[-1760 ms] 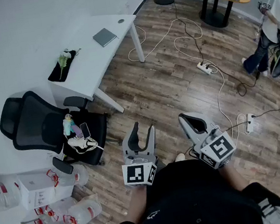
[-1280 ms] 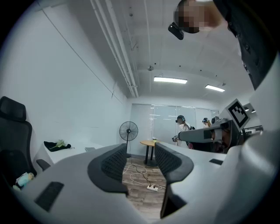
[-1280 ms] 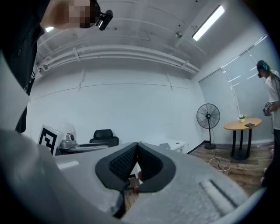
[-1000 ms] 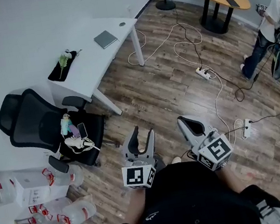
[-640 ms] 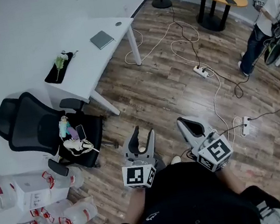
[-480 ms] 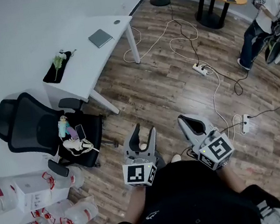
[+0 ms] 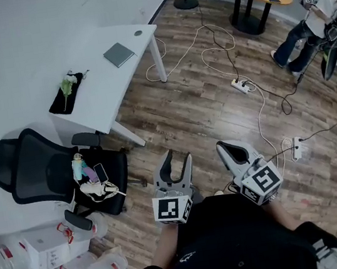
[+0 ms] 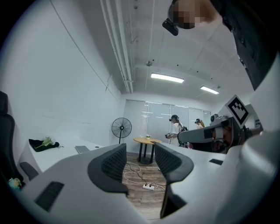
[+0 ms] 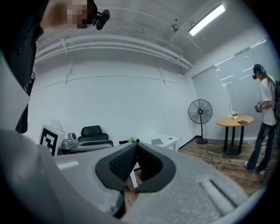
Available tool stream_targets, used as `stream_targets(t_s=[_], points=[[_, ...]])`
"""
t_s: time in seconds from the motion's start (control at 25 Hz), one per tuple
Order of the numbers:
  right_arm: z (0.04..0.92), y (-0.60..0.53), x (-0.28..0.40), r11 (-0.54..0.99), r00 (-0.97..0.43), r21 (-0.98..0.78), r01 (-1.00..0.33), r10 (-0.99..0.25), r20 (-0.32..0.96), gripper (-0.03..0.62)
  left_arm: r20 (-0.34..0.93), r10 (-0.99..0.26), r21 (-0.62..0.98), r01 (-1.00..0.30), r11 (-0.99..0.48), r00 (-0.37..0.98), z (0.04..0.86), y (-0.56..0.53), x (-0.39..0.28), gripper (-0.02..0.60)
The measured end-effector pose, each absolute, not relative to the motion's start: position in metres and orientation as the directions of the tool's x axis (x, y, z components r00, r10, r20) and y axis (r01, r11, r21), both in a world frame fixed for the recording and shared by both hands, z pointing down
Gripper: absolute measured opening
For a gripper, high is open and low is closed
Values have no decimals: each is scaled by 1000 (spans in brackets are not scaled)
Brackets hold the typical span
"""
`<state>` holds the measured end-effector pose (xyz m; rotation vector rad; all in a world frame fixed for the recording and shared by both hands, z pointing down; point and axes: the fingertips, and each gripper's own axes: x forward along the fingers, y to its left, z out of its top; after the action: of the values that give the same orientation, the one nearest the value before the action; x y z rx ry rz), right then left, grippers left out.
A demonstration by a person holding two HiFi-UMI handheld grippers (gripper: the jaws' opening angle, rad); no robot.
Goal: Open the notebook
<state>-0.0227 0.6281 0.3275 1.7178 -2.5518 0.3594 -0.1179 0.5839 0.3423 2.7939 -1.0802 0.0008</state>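
Grey and shut, the notebook (image 7: 119, 54) lies on the white counter (image 7: 96, 86) at the far left, well apart from both grippers. The left gripper (image 7: 178, 159) is held near the person's body over the wood floor (image 7: 202, 107), its jaws spread with nothing between them. Just to its right, the right gripper (image 7: 223, 147) has its jaws pressed together, empty. A black office chair (image 7: 41, 173) stands near the counter.
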Motion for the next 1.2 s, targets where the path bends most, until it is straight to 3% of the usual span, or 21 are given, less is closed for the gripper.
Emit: stream_targets(t_s=[0.68,1.2], points=[[331,509,-57,285,-307,-143,-948,-938,160,5,51,-639,134,-639,-757,768,348,472,-161,202],[334,478,-91,321,-342,-148,-935,-927,153,5,49,-667,146,-665,-732,744,353,440,-200,202]])
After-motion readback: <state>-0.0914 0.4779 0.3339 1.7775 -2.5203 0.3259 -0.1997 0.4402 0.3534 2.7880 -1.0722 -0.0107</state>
